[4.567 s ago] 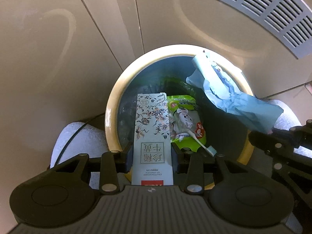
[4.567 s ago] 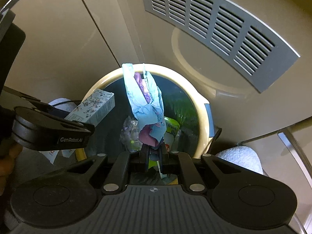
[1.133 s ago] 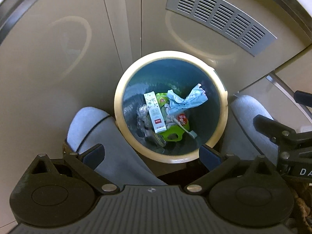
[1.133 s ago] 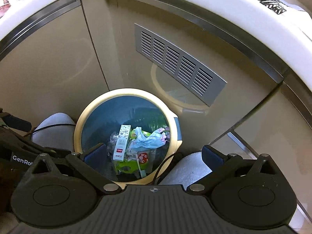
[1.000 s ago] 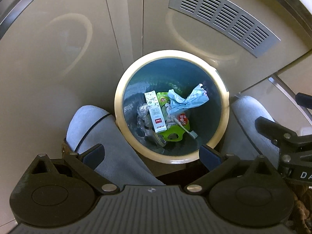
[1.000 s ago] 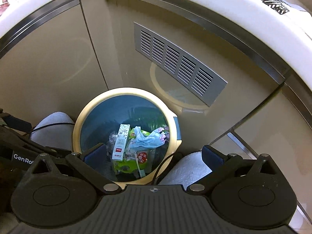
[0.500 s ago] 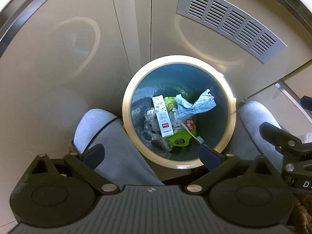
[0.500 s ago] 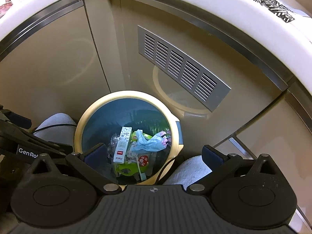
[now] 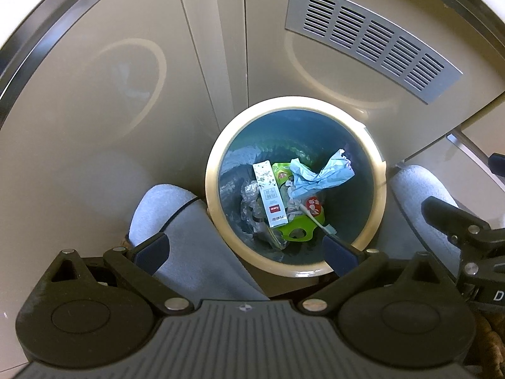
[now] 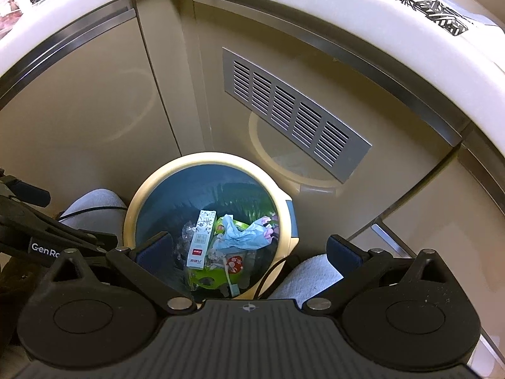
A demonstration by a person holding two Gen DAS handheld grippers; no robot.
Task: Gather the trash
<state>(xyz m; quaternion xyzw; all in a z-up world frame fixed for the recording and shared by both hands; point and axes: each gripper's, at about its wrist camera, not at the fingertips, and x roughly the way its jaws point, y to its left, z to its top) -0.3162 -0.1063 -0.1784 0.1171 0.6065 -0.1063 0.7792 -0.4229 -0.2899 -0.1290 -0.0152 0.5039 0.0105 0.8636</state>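
Note:
A round trash bin with a cream rim [image 9: 214, 161] [image 10: 132, 208] and blue liner stands on the floor below both grippers. Inside lie a white patterned box [image 9: 270, 194] [image 10: 200, 240], a crumpled light blue wrapper [image 9: 318, 175] [image 10: 243, 237], a green snack pouch [image 9: 300, 230] [image 10: 208, 279], a toothbrush [image 9: 318, 221] and clear plastic [image 9: 249, 205]. My left gripper [image 9: 244, 252] is open and empty above the bin's near edge. My right gripper [image 10: 247, 251] is open and empty, higher above the bin.
Beige cabinet panels with a grey vent grille [image 9: 372, 41] [image 10: 293, 113] stand behind the bin. A white countertop edge [image 10: 284, 3] curves above. The person's slippered feet [image 9: 176, 227] [image 9: 419, 195] flank the bin. The other gripper's body shows at right [image 9: 467, 246] and at left [image 10: 41, 230].
Since 4.6 s ago both grippers opened and dropped the box and the blue wrapper into the bin. Over the last second both have kept rising away from the bin.

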